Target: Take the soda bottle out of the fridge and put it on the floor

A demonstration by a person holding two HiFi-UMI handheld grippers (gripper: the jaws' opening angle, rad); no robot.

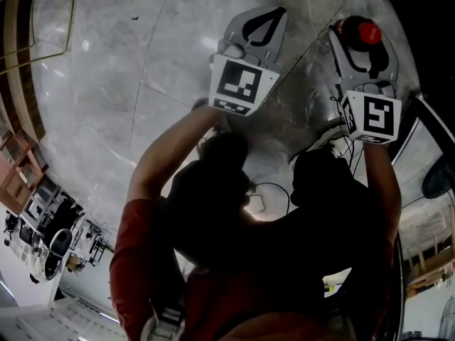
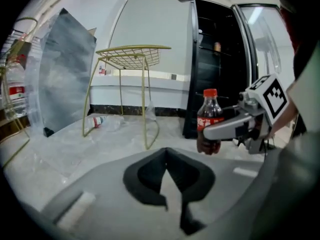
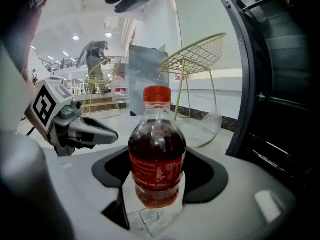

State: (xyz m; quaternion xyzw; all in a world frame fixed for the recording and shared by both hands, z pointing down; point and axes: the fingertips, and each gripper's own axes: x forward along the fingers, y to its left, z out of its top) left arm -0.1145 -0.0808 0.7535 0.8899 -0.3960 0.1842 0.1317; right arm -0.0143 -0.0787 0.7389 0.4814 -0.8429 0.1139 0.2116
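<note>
The soda bottle [image 3: 157, 144] is dark cola with a red cap and red label. It stands upright between the pads of my right gripper [image 3: 158, 176], which is shut on its lower body. In the left gripper view the soda bottle [image 2: 210, 119] hangs in the right gripper [image 2: 216, 130] in front of the fridge, just above the floor. From the head view only its red cap [image 1: 369, 33] shows inside the right gripper [image 1: 361, 41]. My left gripper [image 1: 264, 28] is beside it on the left, its jaw tips together and nothing in it; in its own view the left gripper [image 2: 167, 156] holds nothing.
The black fridge [image 2: 215, 59] stands with its glass door [image 2: 260, 39] swung open; its dark shelves [image 3: 285, 84] lie close on my right. A gold wire stool [image 2: 132, 59] stands on the marble floor [image 1: 142, 62]. A plastic bottle [image 2: 97, 121] lies beyond it near a grey panel [image 2: 65, 79].
</note>
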